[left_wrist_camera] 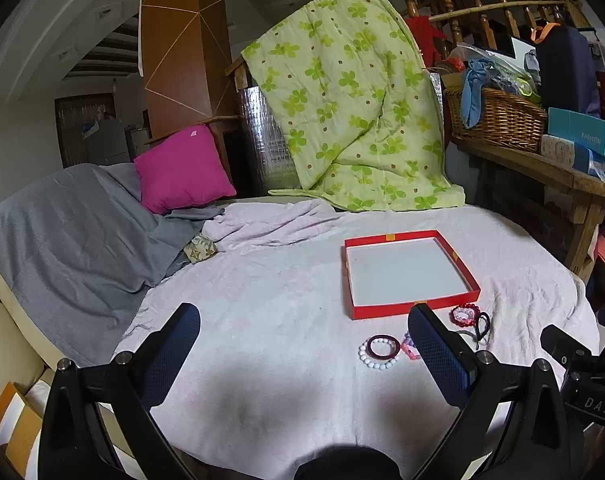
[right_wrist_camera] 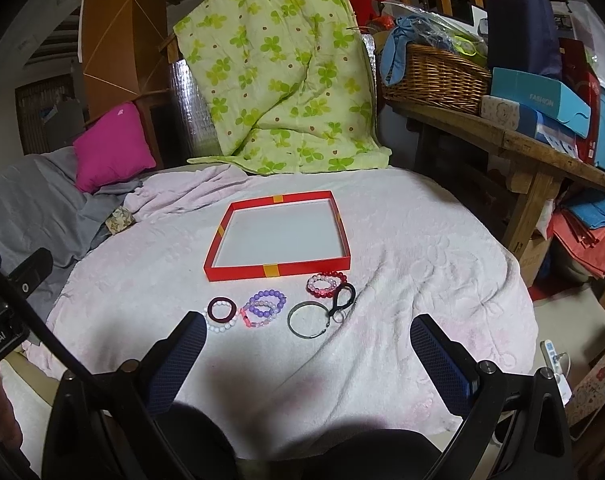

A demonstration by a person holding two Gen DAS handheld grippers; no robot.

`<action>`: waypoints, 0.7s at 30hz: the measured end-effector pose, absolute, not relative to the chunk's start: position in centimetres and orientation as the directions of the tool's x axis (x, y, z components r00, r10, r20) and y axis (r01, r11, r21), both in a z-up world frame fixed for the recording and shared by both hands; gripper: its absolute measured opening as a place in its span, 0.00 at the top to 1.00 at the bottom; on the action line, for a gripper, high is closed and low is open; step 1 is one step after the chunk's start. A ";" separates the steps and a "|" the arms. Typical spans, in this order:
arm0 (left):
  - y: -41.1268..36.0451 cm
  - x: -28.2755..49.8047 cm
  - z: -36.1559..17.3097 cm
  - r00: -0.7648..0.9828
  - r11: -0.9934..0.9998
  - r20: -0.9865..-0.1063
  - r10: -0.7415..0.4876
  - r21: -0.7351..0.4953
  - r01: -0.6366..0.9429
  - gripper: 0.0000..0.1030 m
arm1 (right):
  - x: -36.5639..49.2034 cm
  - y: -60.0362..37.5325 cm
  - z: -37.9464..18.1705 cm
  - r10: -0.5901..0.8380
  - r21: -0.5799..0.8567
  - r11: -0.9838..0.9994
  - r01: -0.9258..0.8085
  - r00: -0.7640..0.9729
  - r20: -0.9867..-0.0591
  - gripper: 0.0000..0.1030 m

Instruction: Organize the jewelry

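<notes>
A shallow red box with a white floor lies empty on the pale pink cloth. In front of it lie a dark maroon ring over a white bead bracelet, a purple bead bracelet, a pink bead bracelet, a red and pink bead bracelet, a metal bangle and a black clasp. My right gripper is open, just short of the jewelry. My left gripper is open, left of the pieces.
A green floral quilt hangs behind the table. A magenta cushion and grey sheet lie to the left. A wooden bench at the right holds a wicker basket and boxes.
</notes>
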State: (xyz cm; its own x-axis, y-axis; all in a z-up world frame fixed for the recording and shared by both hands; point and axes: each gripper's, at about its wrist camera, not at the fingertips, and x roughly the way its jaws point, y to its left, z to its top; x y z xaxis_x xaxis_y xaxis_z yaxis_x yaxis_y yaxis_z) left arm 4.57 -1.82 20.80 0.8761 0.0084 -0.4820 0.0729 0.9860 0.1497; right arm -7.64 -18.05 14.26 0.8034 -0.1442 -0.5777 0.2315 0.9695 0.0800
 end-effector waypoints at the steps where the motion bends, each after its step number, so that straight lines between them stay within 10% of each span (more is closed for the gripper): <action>1: -1.2 2.3 18.9 0.877 0.985 -0.480 0.005 0.153 0.079 0.00 | -7.5 -18.1 14.2 -0.143 0.081 0.969 0.231 0.803 -0.579 0.00; 21: 0.0 1.2 15.3 0.854 0.981 -0.520 -0.006 0.164 0.106 0.00 | -4.4 -19.0 12.5 -0.126 0.099 0.966 0.237 0.775 -0.620 0.00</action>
